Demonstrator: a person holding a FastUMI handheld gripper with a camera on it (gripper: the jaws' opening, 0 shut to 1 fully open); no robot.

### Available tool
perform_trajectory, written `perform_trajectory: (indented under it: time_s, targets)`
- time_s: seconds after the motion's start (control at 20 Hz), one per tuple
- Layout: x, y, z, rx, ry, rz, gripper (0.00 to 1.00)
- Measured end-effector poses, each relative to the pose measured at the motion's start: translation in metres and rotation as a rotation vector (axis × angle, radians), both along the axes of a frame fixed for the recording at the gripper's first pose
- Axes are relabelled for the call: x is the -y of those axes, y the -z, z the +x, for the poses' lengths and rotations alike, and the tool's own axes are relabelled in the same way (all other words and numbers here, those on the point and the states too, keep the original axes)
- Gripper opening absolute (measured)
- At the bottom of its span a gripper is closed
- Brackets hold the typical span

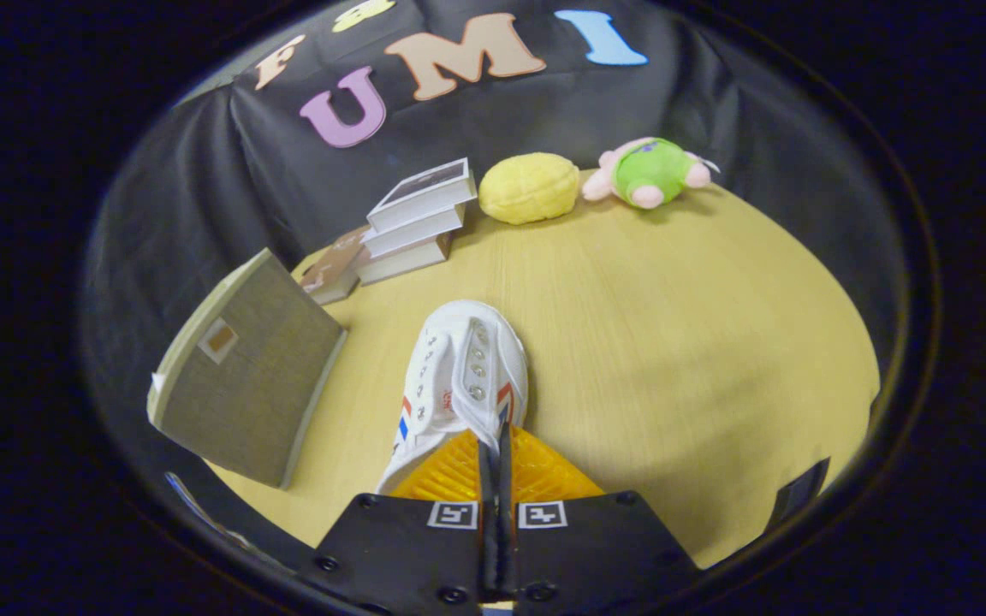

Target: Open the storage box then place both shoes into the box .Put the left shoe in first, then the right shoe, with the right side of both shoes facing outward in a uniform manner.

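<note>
Currently the bench (673, 342) carries the storage box (245, 385), lid side tilted up, left of the white shoe (463, 376). Shoe's long axis runs straight ahead from the claw (494, 445), toe away. Claw is clamped narrow on the shoe's heel collar, so next move is probably leftward to the box.

Hand-held gripper (494, 428) clamped on white shoe (461, 376)

No word or number can be read: two square black-and-white markers (453, 514) sit on the gripper (494, 425) behind its fingers, which pinch the rim of the white shoe (459, 368). Small red print on the shoe just ahead of the fingertips is too fine to read. The square patch (219, 340) on the grey box lid (245, 393), left of the fingers, shows no lettering.
</note>
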State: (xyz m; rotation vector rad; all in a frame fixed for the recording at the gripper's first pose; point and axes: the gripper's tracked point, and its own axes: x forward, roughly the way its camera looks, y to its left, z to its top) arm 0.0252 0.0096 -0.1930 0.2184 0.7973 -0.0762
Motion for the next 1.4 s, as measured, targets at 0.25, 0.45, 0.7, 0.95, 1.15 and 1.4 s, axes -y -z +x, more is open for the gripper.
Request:
perform_trajectory:
  time_s: [0.25,0.45,0.7,0.95,1.15,1.4]
  targets:
    - [0.004,0.004,-0.009,-0.027,0.041,0.132,0.03]
    - [-0.01,-0.008,-0.006,0.015,0.007,0.192,0.03]
    - [-0.026,-0.025,-0.007,0.05,0.014,0.397,0.04]
    - [-0.05,-0.058,-0.008,0.113,0.029,0.606,0.03]
    - [-0.078,-0.104,-0.003,0.175,-0.007,0.692,0.03]
    - [-0.129,-0.147,0.011,0.204,-0.083,0.746,0.03]
